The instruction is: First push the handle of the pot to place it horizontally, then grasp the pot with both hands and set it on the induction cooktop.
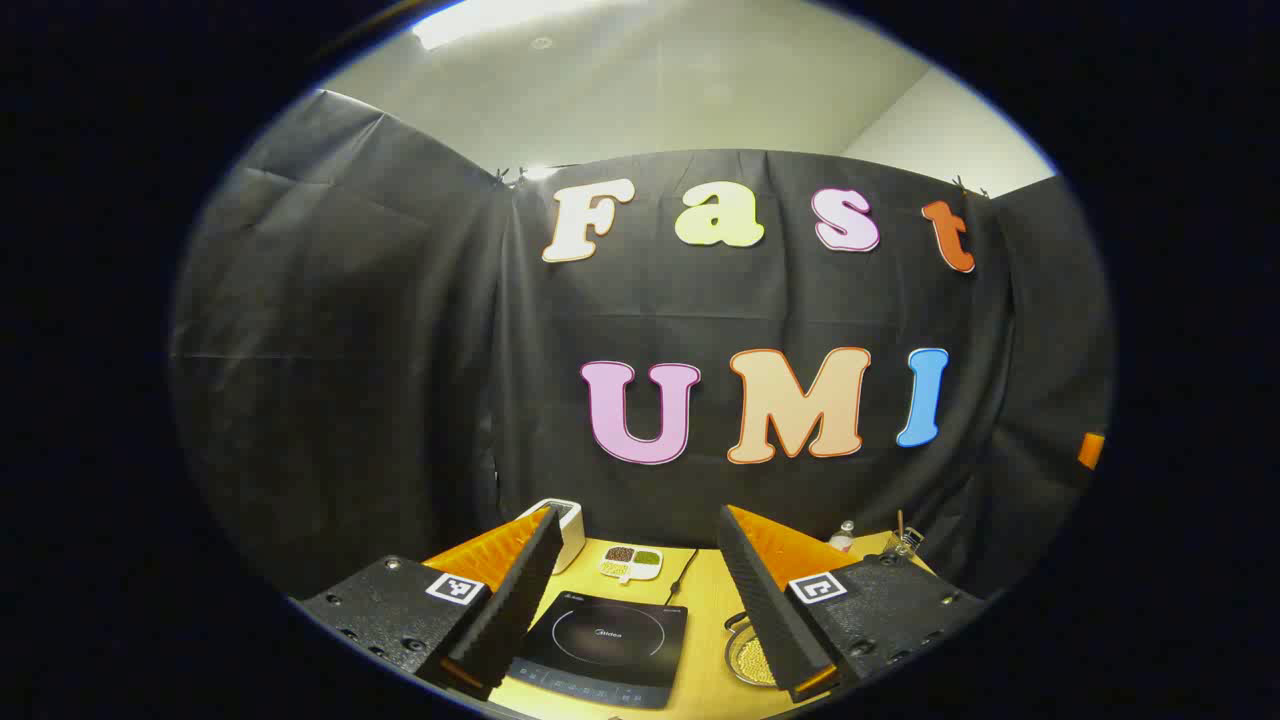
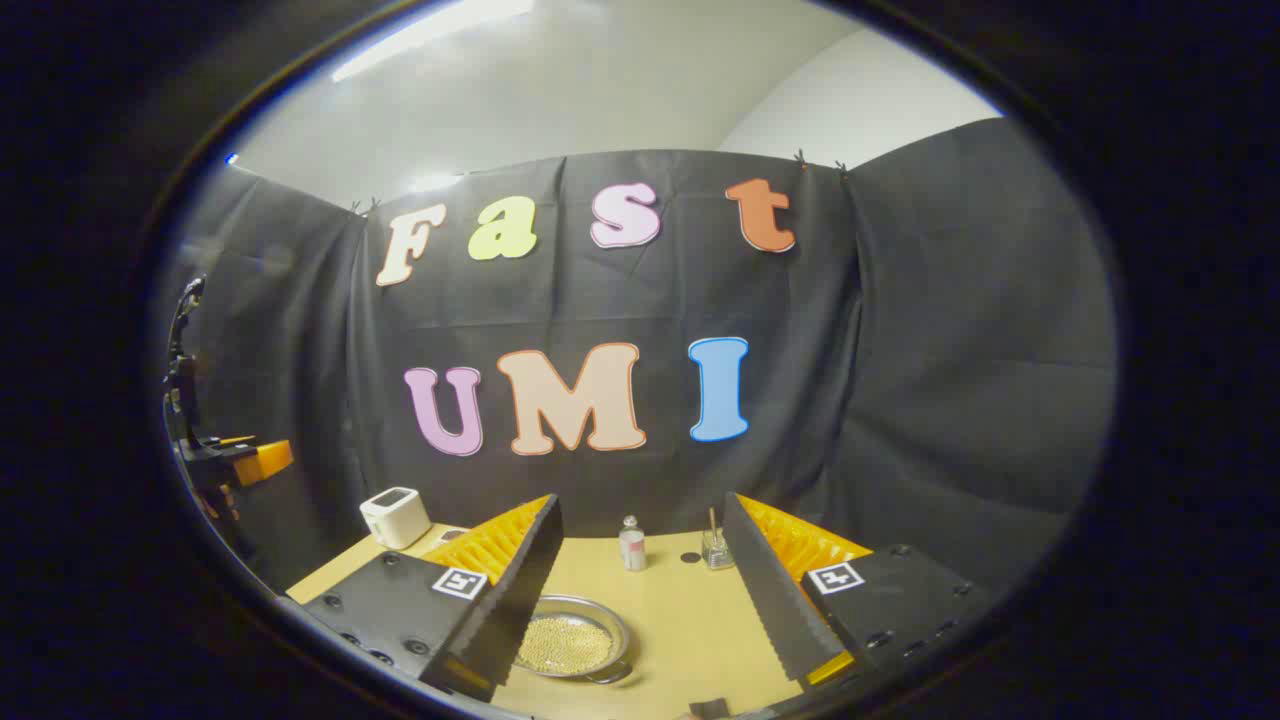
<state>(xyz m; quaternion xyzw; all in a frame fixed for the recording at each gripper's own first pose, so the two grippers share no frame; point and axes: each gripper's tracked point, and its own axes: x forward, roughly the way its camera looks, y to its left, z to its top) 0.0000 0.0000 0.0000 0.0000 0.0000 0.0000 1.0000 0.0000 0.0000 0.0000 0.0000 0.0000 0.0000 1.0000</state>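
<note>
Now, step: handle push not begun.
Left gripper point(image 1: 640, 600): fingers wide, cooktop point(image 1: 610, 645) between them.
Right gripper point(image 2: 640, 590): fingers wide, pot point(image 2: 570, 640) beside left finger.
Next: lower to find handle.

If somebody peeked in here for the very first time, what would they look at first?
Probably the shiny pot full of little golden beads, sitting on the yellow table between the right tool's open fingers. Next, the black induction cooktop lying flat between the left tool's open fingers, with a small white dish of beans behind it.
</note>
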